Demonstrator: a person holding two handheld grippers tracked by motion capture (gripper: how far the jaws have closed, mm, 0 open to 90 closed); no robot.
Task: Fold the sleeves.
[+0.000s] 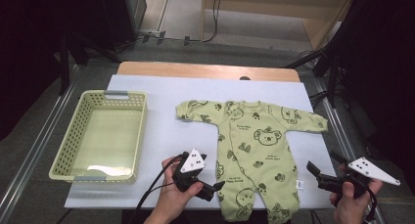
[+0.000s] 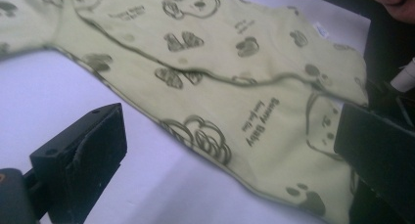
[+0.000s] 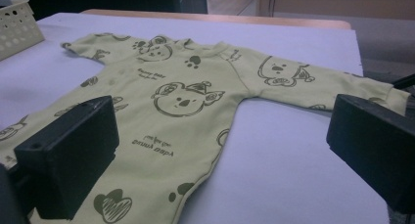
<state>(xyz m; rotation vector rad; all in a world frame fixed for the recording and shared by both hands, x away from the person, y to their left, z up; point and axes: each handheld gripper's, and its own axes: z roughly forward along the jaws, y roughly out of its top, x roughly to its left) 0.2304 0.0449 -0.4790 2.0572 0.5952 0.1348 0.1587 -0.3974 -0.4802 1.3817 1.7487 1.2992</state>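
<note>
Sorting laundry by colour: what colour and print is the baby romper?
Pale green romper with dark koala prints, clearest in right gripper view.

The middle of the white sheet [image 1: 161,131] is taken up by the green baby suit [image 1: 254,141], which lies flat and low and could be passed over freely. To the left of the suit, a bare strip of sheet is left open as far as the yellow basket [image 1: 73,141], whose raised walls block low passage there. To the right of the suit, only a narrow bare band is left before the sheet's edge. Beyond the suit's collar, open sheet is found up to the wooden table edge [image 1: 205,70].
</note>
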